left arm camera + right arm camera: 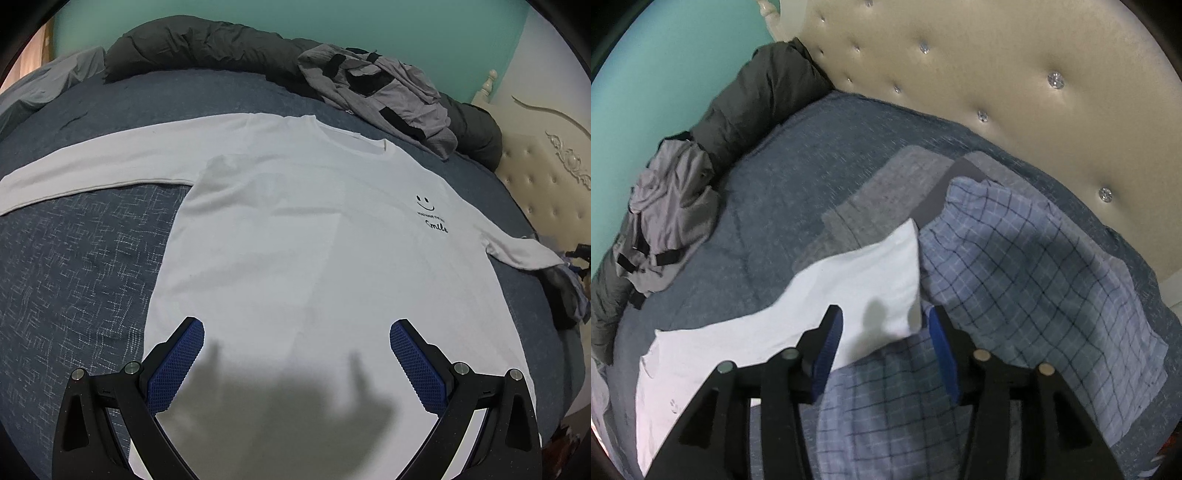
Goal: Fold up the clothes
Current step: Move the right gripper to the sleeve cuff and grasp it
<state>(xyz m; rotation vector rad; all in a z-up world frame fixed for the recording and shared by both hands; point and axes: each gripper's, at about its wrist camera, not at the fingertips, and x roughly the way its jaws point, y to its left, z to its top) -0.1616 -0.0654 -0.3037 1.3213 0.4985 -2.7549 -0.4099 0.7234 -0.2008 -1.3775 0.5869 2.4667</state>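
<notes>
A white long-sleeved shirt (295, 229) with a small black smiley print (430, 216) lies spread flat on the blue bed, both sleeves stretched out sideways. My left gripper (296, 334) is open and empty, hovering above the shirt's lower body. In the right wrist view the shirt's right sleeve end (864, 280) lies over a blue checked garment (1034, 266). My right gripper (884, 319) is open, its jaws on either side of the sleeve's cuff end, not closed on it.
A crumpled grey garment (388, 88) and a dark rolled duvet (207, 44) lie along the bed's far edge. A folded grey cloth (886, 199) lies under the checked garment. A cream tufted headboard (997, 74) bounds the bed on the right.
</notes>
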